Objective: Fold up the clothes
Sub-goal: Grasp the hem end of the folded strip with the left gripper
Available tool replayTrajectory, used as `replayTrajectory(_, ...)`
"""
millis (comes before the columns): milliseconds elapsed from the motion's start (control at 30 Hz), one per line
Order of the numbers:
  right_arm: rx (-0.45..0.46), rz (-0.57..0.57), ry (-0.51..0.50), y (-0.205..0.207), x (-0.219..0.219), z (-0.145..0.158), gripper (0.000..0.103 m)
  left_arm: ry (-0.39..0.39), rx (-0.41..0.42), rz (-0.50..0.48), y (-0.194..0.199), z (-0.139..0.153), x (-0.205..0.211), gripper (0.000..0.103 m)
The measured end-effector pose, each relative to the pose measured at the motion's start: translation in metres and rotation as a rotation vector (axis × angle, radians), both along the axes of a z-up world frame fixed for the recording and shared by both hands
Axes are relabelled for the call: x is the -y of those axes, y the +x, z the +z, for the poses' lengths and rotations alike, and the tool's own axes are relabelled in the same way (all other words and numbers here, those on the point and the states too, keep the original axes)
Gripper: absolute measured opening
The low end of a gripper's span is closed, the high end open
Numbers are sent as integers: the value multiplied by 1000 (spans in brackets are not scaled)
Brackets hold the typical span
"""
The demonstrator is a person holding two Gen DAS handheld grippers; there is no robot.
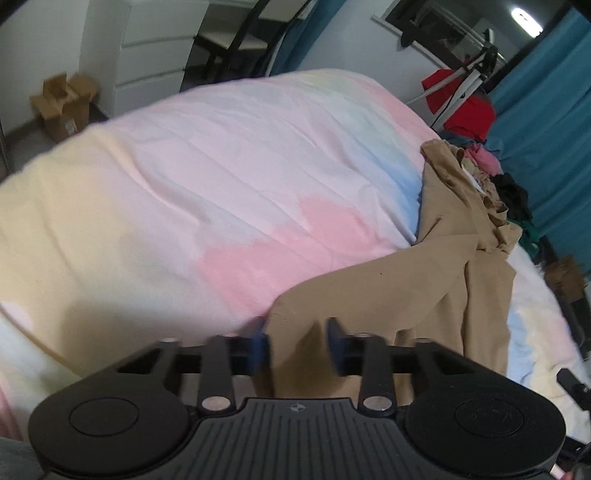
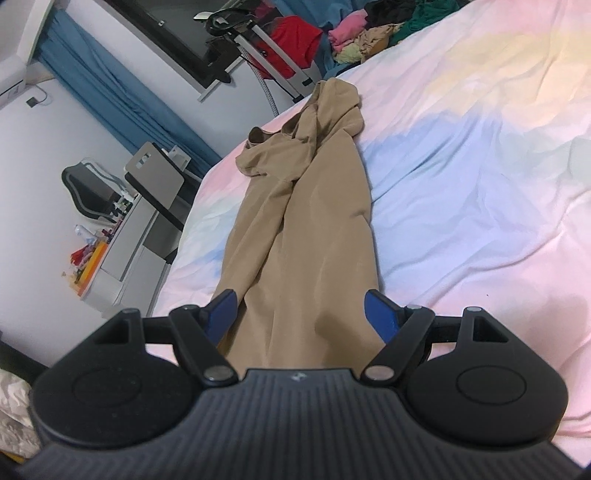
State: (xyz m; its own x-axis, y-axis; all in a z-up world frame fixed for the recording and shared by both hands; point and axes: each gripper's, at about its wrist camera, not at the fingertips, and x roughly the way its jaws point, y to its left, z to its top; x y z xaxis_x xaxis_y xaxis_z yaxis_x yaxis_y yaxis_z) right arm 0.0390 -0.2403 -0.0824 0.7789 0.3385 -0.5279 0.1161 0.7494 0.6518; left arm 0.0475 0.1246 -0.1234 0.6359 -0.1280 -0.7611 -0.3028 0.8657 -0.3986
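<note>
Tan, thin cloth makes up the long garment (image 2: 295, 206) that lies stretched along the pastel tie-dye bedsheet (image 2: 480, 155), near one edge of the bed. Its far end is bunched and crumpled, while the near part runs smooth toward both cameras. It is laid out long, not in a flat folded packet.

The right gripper (image 2: 303, 314) hangs over the near end with its blue-padded jaws spread wide, one on each side of the cloth, and it pinches nothing. The left gripper (image 1: 297, 347) is at a near corner of the same garment; its jaws stand partly apart with cloth between them, but this view is blurred, so perhaps they only straddle the edge.

I judge that the step in hand is taking hold of the near end. The next move calls for both jaws to close on the two near corners.

Further away, a pile of mixed coloured clothes (image 2: 365, 33) waits at the far edge of the bed.
</note>
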Motion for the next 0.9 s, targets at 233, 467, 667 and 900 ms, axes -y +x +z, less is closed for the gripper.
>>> replayTrajectory(233,-29,-28,21,-1,8,-5,79,109,140,-87,-28,25,10,6)
replayTrajectory(467,-41,-28,41,0,11,-8,79,197,441,-335,-67,58,42,5)
replayTrajectory(667,-46,-48,53,-1,17,-8,79,196,593,-676,-101,71,72,5)
replayTrajectory(900,-62,-59,64,-1,21,-11,79,307,380,-988,-93,42,130,7)
